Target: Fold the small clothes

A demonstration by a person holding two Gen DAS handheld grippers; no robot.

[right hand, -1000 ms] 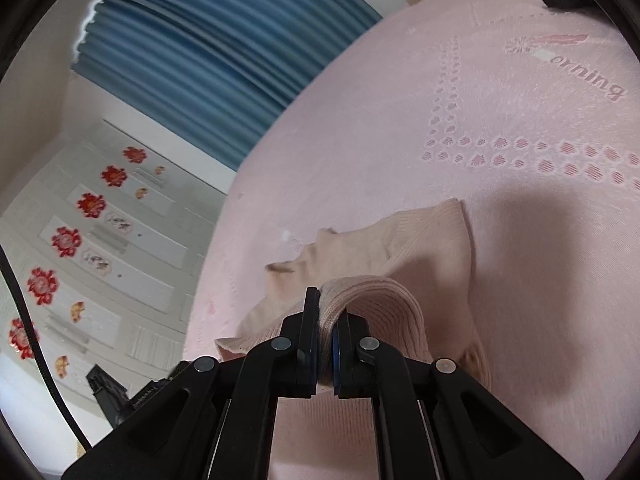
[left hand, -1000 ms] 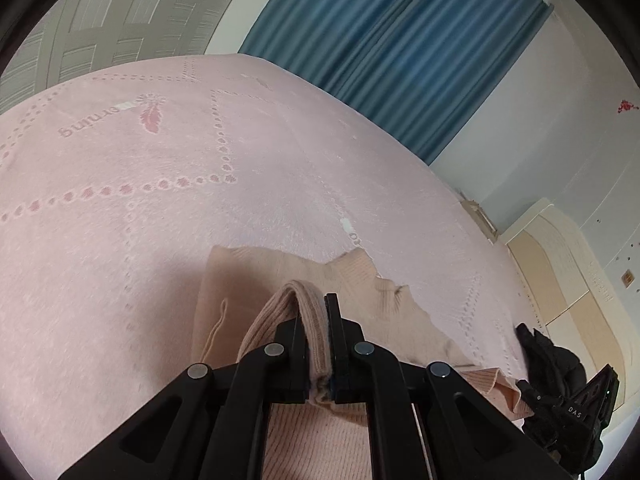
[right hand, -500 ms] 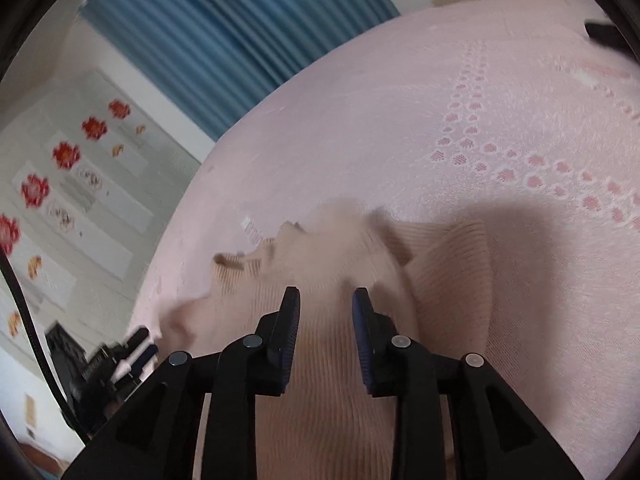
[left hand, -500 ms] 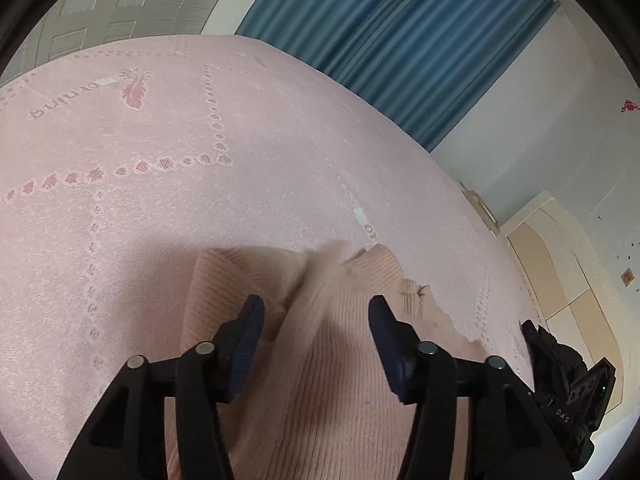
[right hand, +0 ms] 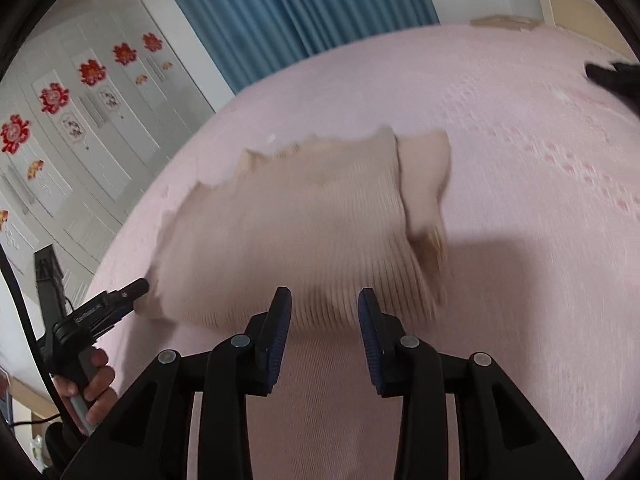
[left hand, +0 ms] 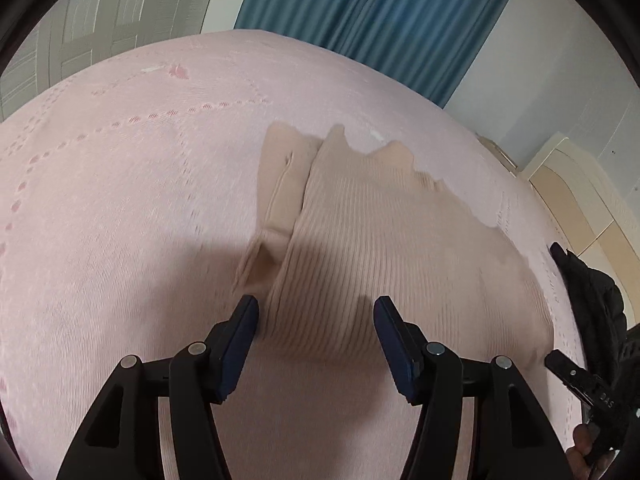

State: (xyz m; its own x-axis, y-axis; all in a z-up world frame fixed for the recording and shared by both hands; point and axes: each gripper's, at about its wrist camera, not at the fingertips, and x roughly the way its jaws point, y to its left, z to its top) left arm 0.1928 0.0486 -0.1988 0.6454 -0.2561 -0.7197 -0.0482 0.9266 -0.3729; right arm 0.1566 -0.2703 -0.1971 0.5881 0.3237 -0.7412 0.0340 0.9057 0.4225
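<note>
Knitwear lies released on the pink bedspread (left hand: 120, 208): from the left wrist, the beige sweater (left hand: 380, 232) rests folded, and the left gripper (left hand: 316, 320), clamped on it a second ago, is opening, empty. From the right wrist, the right gripper (right hand: 324, 312) likewise is opening, holding nothing, sweater just beyond.

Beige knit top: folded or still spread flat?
Folded. The beige knit top lies doubled on the pink bedspread, a ribbed layer overlapping the smoother layer beneath.
</note>
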